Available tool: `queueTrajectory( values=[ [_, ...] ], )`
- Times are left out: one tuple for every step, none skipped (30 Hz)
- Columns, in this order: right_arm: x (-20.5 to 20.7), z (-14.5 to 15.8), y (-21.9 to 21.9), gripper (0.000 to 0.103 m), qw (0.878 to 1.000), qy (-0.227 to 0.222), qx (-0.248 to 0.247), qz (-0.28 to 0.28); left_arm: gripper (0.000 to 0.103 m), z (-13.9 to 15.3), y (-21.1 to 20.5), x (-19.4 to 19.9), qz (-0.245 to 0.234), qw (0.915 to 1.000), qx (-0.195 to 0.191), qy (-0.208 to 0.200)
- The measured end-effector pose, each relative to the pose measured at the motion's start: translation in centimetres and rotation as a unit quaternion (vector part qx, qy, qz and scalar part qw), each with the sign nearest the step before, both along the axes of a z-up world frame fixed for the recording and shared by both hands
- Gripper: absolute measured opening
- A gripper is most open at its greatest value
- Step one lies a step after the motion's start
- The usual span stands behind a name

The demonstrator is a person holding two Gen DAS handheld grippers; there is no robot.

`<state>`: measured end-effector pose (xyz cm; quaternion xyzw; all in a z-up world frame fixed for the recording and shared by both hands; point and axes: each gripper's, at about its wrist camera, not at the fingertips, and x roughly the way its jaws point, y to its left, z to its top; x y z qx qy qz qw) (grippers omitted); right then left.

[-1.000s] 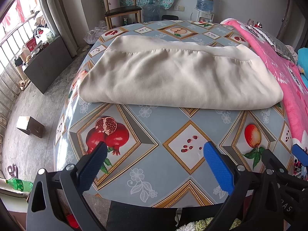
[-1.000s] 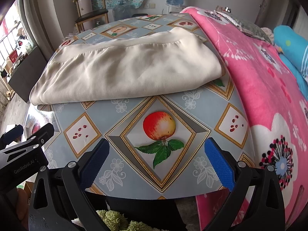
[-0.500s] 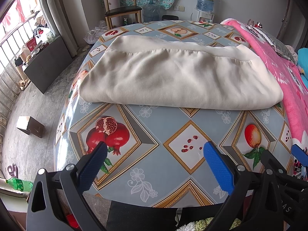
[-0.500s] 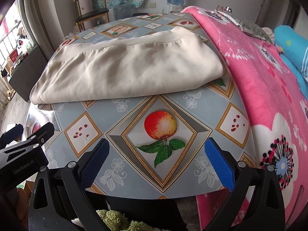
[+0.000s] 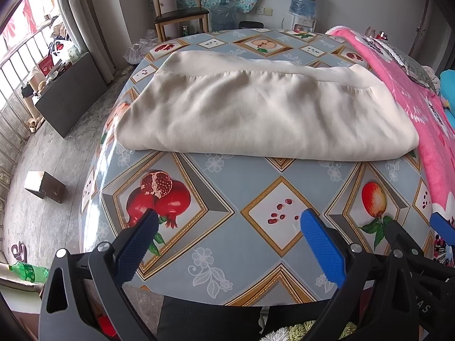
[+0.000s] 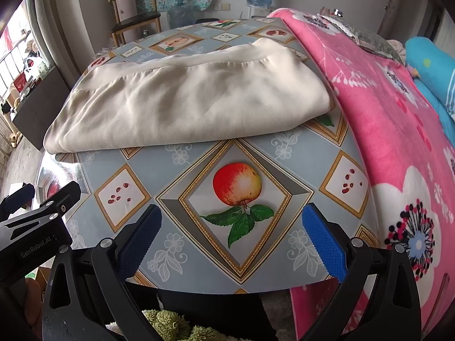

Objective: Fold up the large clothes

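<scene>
While both grippers hung over the near edge of the desk (image 5: 227,244), the cream cloth (image 5: 256,113) lay farther away, in the middle of the desk. It was already folded into a thick, flat bundle. Its long side ran from left to right, across the way the fingers pointed. Its rounded fold edge faced the grippers, and its seamed edge was on the far side.

The left gripper (image 5: 227,224) had its blue fingers (image 5: 321,250) spread wide apart, and they held nothing. It pointed at the left half of the cloth. The right gripper (image 6: 231,221) was spread wide too, with nothing between its fingers (image 6: 324,244). It pointed at the right half of the cloth, over a picture of an apple (image 6: 237,183) on the desk cover.

Both grippers were well apart from the cloth, with bare desk cover in between. Neither one looked much nearer than the other. The left end of the cloth sat closer to the left gripper. The right end sat closer to the right gripper, near the pink blanket (image 6: 384,119) on the right side.

I think the next move would be to reach forward to the two ends. Then each gripper could take its own end and fold the long bundle across the middle.
</scene>
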<state>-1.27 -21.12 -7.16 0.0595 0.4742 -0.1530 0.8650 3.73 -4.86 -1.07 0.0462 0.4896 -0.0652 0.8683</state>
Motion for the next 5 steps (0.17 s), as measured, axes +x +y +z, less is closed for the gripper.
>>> queueTrajectory(
  values=[
    [-0.04,-0.01,0.04,0.096,1.0,0.0,0.0,0.0,0.098,0.01,0.0,0.01,0.0,1.0,0.0,0.0],
    [-0.02,0.0,0.03,0.096,1.0,0.0,0.0,0.0,0.098,-0.03,-0.02,-0.01,0.001,1.0,0.0,0.0],
    [0.01,0.01,-0.02,0.096,1.0,0.0,0.0,0.0,0.098,-0.05,-0.02,0.0,0.001,1.0,-0.001,0.001],
    [-0.01,0.01,-0.01,0.096,1.0,0.0,0.0,0.0,0.098,-0.06,-0.04,-0.01,0.001,1.0,0.0,0.0],
    [0.02,0.01,-0.05,0.096,1.0,0.0,0.0,0.0,0.098,-0.06,-0.04,-0.02,0.001,1.0,0.001,0.0]
  ],
)
